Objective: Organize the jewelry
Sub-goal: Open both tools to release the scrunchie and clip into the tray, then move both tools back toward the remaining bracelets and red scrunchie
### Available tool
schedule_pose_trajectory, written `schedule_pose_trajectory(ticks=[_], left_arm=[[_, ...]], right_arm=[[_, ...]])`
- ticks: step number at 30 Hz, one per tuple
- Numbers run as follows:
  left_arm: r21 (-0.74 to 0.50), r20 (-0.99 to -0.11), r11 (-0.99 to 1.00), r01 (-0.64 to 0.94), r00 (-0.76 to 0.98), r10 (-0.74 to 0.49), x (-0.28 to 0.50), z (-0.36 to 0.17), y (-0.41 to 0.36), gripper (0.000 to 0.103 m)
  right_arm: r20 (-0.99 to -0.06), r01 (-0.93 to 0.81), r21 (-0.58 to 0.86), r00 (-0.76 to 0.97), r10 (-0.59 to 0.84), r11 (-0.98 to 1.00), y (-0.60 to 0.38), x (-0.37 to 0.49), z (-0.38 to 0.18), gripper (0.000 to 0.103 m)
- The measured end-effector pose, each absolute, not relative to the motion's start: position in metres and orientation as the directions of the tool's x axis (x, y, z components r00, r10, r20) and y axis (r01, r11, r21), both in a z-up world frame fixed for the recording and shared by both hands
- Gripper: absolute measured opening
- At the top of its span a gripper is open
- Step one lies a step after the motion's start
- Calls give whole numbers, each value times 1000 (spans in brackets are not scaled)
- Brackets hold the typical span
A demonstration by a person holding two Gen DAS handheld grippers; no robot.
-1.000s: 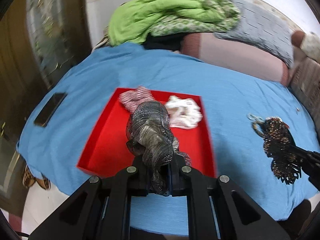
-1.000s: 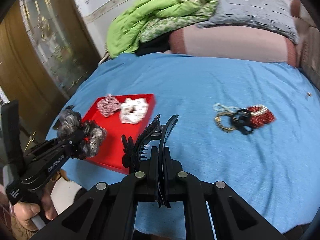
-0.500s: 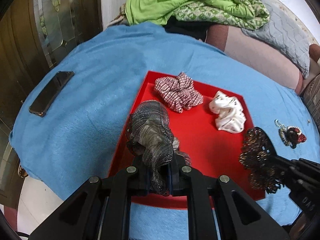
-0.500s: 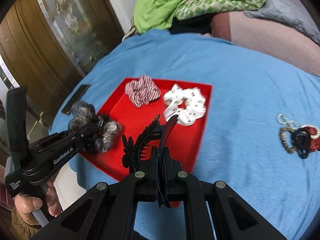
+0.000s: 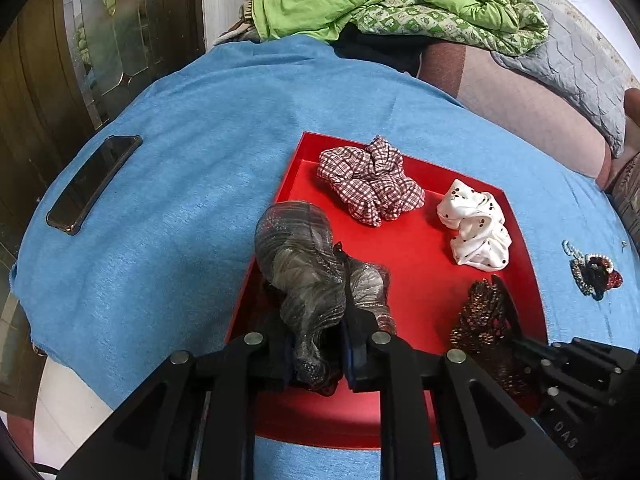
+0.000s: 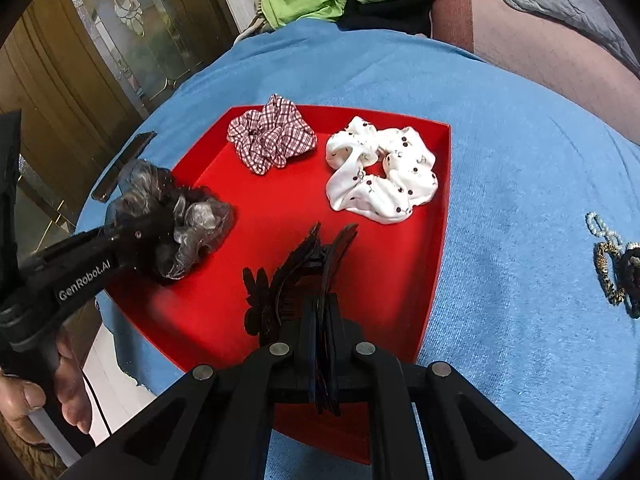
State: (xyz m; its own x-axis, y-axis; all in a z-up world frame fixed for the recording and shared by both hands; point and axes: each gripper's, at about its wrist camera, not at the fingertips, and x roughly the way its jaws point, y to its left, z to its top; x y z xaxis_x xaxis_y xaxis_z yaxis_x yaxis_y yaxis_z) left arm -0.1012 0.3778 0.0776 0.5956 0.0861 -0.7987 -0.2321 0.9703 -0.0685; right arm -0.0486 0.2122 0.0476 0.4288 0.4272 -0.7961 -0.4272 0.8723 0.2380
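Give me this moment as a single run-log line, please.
left gripper: shut on grey scrunchie | right gripper: shut on hair clip | both over red tray

Home bedroom, blue-covered bed [image 5: 192, 184], piled bedding [image 5: 384, 0], glass-panelled door [image 5: 116, 32]

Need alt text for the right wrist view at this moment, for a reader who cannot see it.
The right gripper, shut on a black hair claw, hangs over a red tray on a blue cloth. In the tray lie a red checked scrunchie and a white dotted scrunchie. At left, the left gripper holds a grey shimmery scrunchie over the tray's edge.
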Motion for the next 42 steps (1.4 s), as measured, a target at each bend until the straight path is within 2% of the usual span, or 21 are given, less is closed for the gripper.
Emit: schedule_pose_trajectory(ticks=[3,7,8,9,11,12,19,25,34,42], left_arm=[[-99,-796,966,-241,602,69,-105,83,378,31],[-122,-779,960,-253,623,65,-114,97,379,39],[-125,-775,959,-256,629,67,-117,100,379,41],[-128,-767,957,-260,638,71,-121,105,378,45],[-125,-750,954,-272,656,89,-129,117,378,47],[-123,-745,953,-276,660,95,-131,120,378,48],[-100,-707,938,-331,687,168,-153,150,375,51],[-105,-682,947,-304,715,154,-163,171,354,52],[-115,-697,986,-117,717,3,-150,179,267,53],[-146,-747,987,72,646,-157,-116,153,173,53]], right_arm=[[-794,-437,226,436,425,871,216,-49,47,6],[-794,-444,216,439,421,870,217,-50,48,7],[-793,-446,213,442,420,870,218,-51,49,13],[-790,-450,201,451,415,870,218,-52,52,28],[-765,-461,168,496,410,871,217,-60,63,49],[-765,-461,168,496,410,871,217,-60,63,54],[-716,-501,135,547,434,855,211,-83,89,56],[-672,-494,149,585,454,857,188,-102,108,64],[-665,-358,193,637,390,914,92,-115,105,65],[-699,-58,263,676,232,963,-56,-109,77,65]])
